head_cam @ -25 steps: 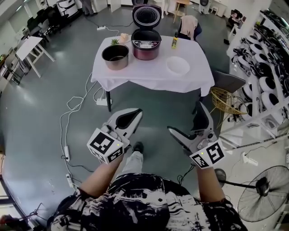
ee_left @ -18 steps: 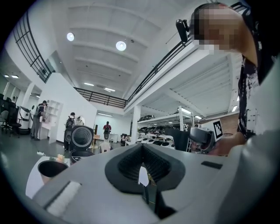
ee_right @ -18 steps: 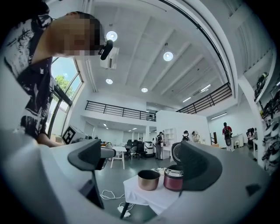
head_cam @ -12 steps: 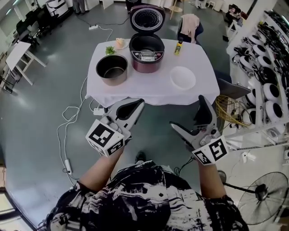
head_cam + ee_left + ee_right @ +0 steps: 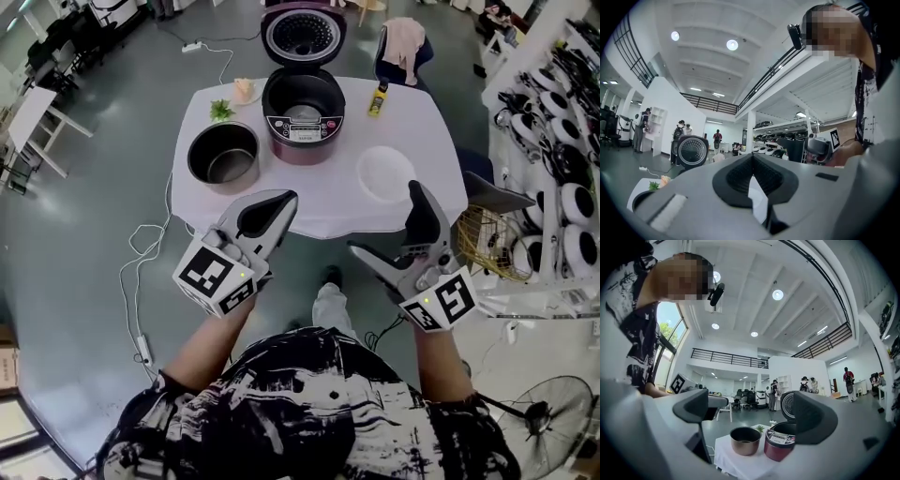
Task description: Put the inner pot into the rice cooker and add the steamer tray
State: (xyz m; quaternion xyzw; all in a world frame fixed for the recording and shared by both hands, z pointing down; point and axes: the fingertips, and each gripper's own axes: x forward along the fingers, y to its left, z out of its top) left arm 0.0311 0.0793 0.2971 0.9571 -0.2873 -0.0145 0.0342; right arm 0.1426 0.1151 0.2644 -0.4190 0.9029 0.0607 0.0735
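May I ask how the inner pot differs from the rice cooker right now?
The inner pot is plain bronze metal and lidless; the rice cooker is maroon, with a control panel and its lid raised. The pot is the smaller and stands at the cooker's left. Both sit upright on the white table.

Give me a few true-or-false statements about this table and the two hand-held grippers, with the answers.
1. The inner pot sits inside the rice cooker. False: the inner pot stands on the table, beside the cooker.
2. The rice cooker's lid is open. True.
3. The right hand-held gripper has its jaws apart and holds nothing. True.
4. The left hand-held gripper grips the white tray. False: its jaws are together on nothing, and the white tray lies on the table.
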